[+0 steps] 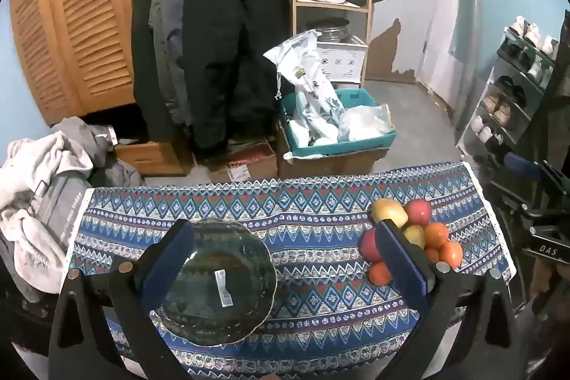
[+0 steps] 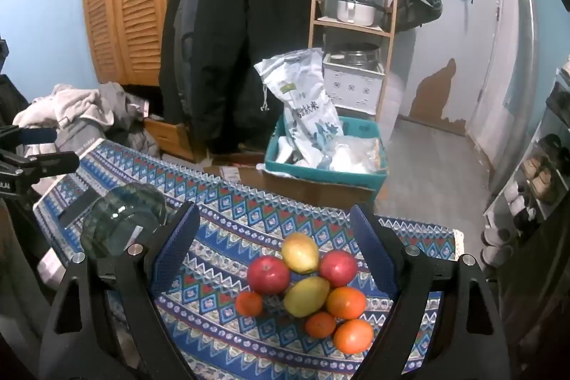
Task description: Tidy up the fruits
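A pile of fruit point(image 2: 306, 294) lies on the patterned tablecloth point(image 2: 231, 202): two red apples point(image 2: 268, 274), two yellow-green fruits point(image 2: 300, 251) and several oranges point(image 2: 346, 302). My right gripper point(image 2: 276, 251) hovers over the pile, open, with the fruit showing between its fingers and untouched. A dark glass bowl point(image 1: 217, 280) stands empty on the cloth, to the left of the fruit point(image 1: 409, 237). My left gripper point(image 1: 285, 259) hangs open above the cloth, its left finger over the bowl's rim. The bowl point(image 2: 121, 219) also shows in the right wrist view.
Beyond the table's far edge stand a teal crate point(image 1: 338, 145) of bags on cardboard boxes, hanging dark coats point(image 1: 213, 41) and a wooden shelf point(image 1: 331, 2). A laundry heap point(image 1: 39, 180) lies to the left. A shoe rack point(image 1: 513, 88) stands to the right.
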`<state>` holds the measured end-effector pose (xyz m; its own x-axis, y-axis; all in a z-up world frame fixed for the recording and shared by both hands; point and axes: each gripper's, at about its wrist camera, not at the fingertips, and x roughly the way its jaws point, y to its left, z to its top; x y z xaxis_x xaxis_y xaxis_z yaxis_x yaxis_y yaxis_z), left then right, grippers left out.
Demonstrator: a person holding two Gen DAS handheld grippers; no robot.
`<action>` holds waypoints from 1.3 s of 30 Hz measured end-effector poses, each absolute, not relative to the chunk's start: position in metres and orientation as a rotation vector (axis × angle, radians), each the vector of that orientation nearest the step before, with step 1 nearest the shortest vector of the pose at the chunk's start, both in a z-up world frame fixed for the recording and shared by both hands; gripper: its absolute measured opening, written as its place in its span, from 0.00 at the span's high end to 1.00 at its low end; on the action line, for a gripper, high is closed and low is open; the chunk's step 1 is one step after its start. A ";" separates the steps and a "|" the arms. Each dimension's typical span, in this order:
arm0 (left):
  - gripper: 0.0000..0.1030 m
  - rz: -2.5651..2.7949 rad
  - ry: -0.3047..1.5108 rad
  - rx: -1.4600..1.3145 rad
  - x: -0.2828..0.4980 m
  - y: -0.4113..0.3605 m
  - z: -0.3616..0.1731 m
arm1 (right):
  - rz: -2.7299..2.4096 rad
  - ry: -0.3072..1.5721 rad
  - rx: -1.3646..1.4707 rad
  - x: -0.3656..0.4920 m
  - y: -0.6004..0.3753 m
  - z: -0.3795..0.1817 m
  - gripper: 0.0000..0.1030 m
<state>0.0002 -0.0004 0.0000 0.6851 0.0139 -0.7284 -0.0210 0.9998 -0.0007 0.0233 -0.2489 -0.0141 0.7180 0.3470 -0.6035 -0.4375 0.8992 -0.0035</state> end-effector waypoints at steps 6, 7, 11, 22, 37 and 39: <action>0.01 0.016 0.800 -0.017 -0.001 0.000 0.000 | 0.442 0.614 -0.137 0.023 -0.250 -0.012 0.18; 0.01 0.015 0.805 -0.016 0.000 0.001 0.000 | 0.443 0.616 -0.139 0.022 -0.250 -0.012 0.18; 0.01 0.011 0.803 -0.014 -0.001 0.002 0.000 | 0.441 0.617 -0.134 0.022 -0.250 -0.006 0.18; 0.01 0.000 0.804 -0.010 -0.001 -0.002 -0.003 | 0.451 0.629 -0.130 0.023 -0.247 -0.013 0.18; 0.01 0.002 0.801 -0.017 -0.002 0.001 -0.004 | 0.456 0.628 -0.127 0.023 -0.247 -0.014 0.18; 0.01 0.002 0.804 -0.015 -0.002 0.001 -0.005 | 0.456 0.629 -0.126 0.023 -0.247 -0.013 0.18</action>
<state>-0.0024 0.0010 -0.0045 0.6941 -0.0038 -0.7199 -0.0078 0.9999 -0.0129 0.0230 -0.2468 -0.0131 0.7132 0.3731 -0.5934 -0.4484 0.8935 0.0228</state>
